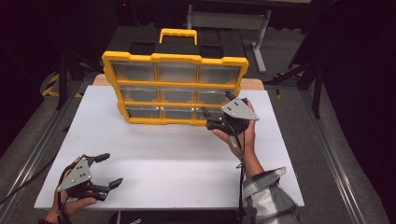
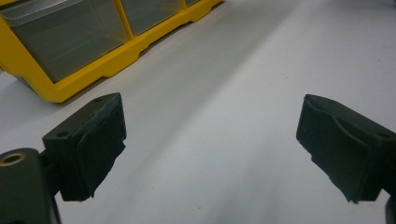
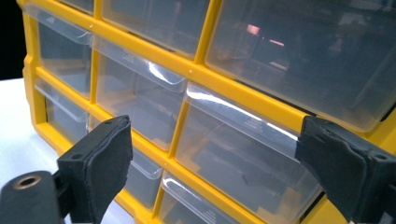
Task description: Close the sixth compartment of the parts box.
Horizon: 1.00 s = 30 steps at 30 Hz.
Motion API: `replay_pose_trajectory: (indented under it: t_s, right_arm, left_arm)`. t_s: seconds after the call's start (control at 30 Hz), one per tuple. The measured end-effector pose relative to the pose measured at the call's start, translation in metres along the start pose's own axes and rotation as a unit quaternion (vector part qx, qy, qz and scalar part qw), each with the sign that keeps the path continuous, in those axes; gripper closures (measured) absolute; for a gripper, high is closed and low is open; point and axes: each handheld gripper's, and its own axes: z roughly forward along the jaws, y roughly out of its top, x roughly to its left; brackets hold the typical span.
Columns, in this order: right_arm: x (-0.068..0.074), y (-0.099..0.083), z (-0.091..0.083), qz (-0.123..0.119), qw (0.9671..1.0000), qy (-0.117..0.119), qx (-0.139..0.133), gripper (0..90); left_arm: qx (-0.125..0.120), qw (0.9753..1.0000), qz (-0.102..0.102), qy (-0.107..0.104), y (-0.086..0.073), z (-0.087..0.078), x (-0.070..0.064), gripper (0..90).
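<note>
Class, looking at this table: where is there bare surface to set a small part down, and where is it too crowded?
The white table is bare in a broad patch between the yellow drawer cabinet and the near edge, bordered by the left gripper and the right gripper. A bare strip also runs left of the cabinet. It is crowded at the cabinet's lower right drawers, where the right gripper's open jaws hover.

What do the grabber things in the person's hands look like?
Each hand holds a black tool with two chunky jaws. The left gripper and the right gripper both carry a grey three-cornered plate with small holes on top. The jaw tips are blocky black pads. A dark cable trails from the right one, past a plaid sleeve.
</note>
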Motion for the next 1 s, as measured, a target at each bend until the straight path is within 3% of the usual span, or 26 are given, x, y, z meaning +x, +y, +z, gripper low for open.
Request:
replay_pose_trajectory:
  t_s: [1.0]
  right_arm:
    - [0.002,0.002,-0.021,-0.047,0.9987,-0.008,0.022,8.6]
  left_arm:
    - [0.001,1.0000,-0.002,0.001,-0.001,0.000,0.001,8.3]
